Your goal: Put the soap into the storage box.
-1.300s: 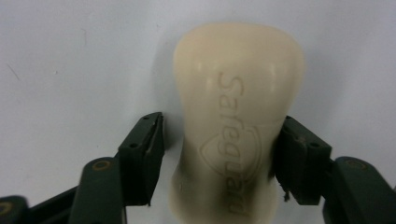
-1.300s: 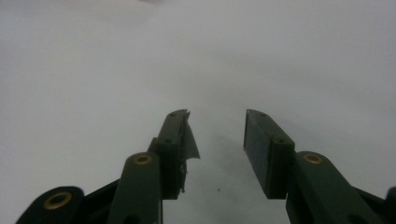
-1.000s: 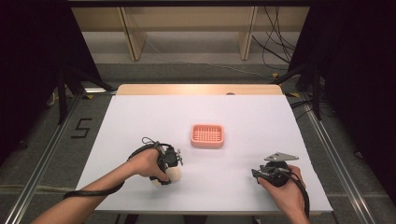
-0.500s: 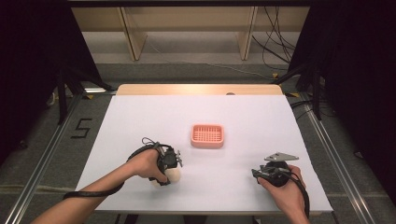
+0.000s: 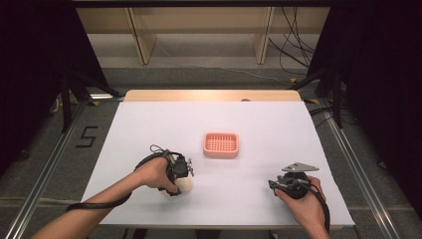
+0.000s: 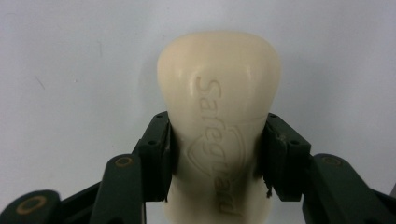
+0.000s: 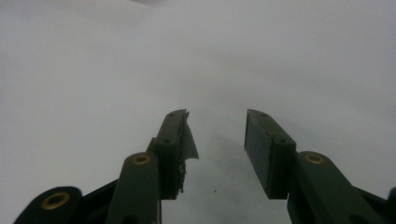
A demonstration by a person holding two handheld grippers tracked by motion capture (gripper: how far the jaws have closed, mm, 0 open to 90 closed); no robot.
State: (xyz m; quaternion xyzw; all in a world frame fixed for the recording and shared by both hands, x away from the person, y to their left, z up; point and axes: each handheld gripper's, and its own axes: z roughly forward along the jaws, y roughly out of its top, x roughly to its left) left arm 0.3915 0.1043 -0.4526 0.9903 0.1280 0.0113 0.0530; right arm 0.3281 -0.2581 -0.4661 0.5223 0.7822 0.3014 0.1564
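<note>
In the high view we see the left gripper [image 5: 183,175] over the soap bar [image 5: 184,185] on the white table [image 5: 149,124], the pink soap dish [image 5: 221,145] near and unobstructed; in the left gripper view its jaws pinch the bar; in the right gripper view the right gripper [image 7: 217,135] stands spread, empty.
</note>
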